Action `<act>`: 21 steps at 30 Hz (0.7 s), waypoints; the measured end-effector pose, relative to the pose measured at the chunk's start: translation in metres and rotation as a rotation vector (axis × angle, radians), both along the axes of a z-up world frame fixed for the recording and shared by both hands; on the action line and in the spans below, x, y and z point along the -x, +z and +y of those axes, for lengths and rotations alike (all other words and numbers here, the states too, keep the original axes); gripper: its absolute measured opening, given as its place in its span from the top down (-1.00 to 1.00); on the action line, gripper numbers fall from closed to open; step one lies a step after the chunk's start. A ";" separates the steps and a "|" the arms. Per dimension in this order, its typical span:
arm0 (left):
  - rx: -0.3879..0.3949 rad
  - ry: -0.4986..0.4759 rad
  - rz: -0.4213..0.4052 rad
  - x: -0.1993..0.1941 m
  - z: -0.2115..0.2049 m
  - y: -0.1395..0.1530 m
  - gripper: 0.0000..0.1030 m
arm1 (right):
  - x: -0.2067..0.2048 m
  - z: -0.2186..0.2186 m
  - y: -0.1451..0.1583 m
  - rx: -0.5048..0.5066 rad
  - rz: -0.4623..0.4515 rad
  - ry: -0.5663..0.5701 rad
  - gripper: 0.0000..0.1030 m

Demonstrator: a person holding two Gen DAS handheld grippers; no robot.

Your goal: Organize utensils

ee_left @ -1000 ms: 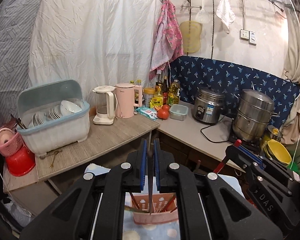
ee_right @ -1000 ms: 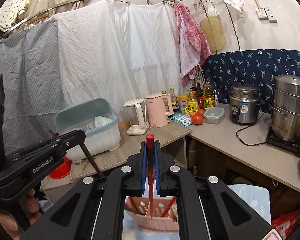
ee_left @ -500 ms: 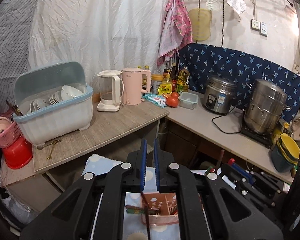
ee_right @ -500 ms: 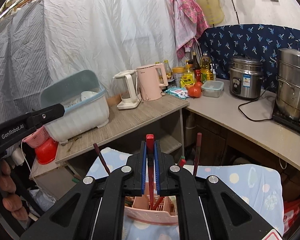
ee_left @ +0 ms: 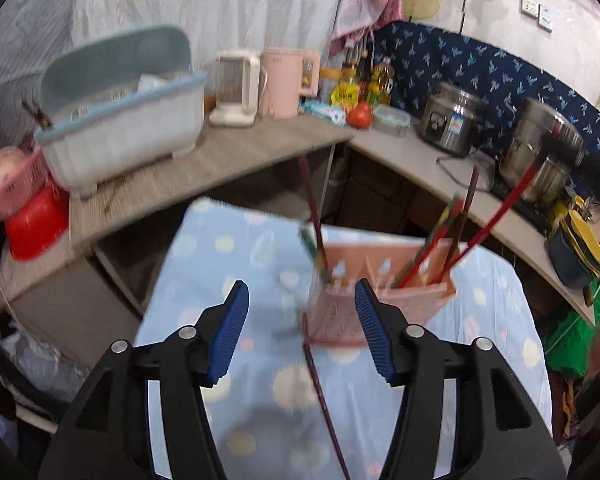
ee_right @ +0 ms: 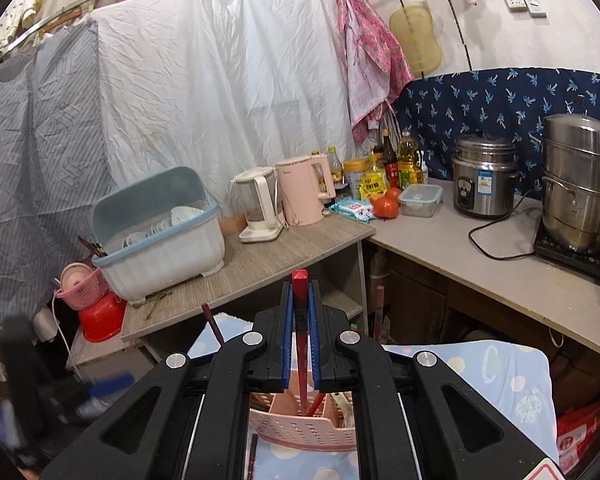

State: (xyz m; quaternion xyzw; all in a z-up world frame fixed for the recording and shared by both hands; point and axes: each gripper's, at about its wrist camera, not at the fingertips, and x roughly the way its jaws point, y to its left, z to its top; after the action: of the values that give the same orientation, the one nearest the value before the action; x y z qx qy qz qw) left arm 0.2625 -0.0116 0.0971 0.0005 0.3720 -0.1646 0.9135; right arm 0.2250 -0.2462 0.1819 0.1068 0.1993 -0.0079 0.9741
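My left gripper [ee_left: 302,332] hangs low over the dotted blue tablecloth [ee_left: 220,280], its jaws opening. A dark maroon chopstick [ee_left: 324,404] lies loose on the cloth between and below the blue pads [ee_left: 230,336], which do not press on it. Just beyond stands the pink utensil holder [ee_left: 384,300] with several chopsticks upright in it. My right gripper [ee_right: 300,292] is shut on a red chopstick [ee_right: 300,332], whose lower end reaches into the holder [ee_right: 300,428]. The left gripper [ee_right: 40,380] shows as a blur at lower left in the right wrist view.
A wooden counter [ee_right: 260,264] behind the table carries a dish rack [ee_right: 160,236], two kettles [ee_right: 300,192], bottles and a tomato [ee_right: 386,206]. Rice cooker [ee_right: 484,176] and steel steamer [ee_right: 580,184] stand on the right counter. Pink basket and red bowl [ee_right: 98,316] sit at left.
My left gripper sank toward the table and opened; the dark chopstick it held now lies on the cloth. The right gripper came down slightly with the red chopstick.
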 end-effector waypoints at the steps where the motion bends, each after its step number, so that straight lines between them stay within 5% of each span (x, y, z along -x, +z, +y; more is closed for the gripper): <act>1: -0.001 0.002 0.029 0.002 0.002 -0.012 -0.02 | 0.003 0.000 0.004 -0.004 -0.009 0.001 0.87; 12: -0.080 -0.046 0.275 -0.028 -0.037 -0.137 0.00 | 0.019 -0.006 0.035 0.003 -0.062 -0.013 0.87; 21: -0.105 -0.066 0.349 -0.053 -0.057 -0.177 0.39 | 0.007 -0.004 0.021 0.007 -0.029 -0.004 0.87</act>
State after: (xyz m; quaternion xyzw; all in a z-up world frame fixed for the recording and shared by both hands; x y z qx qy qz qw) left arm 0.3155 -0.0683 -0.0804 0.0318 0.5327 -0.1726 0.8279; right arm 0.2178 -0.2498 0.2025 0.1040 0.1850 -0.0090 0.9772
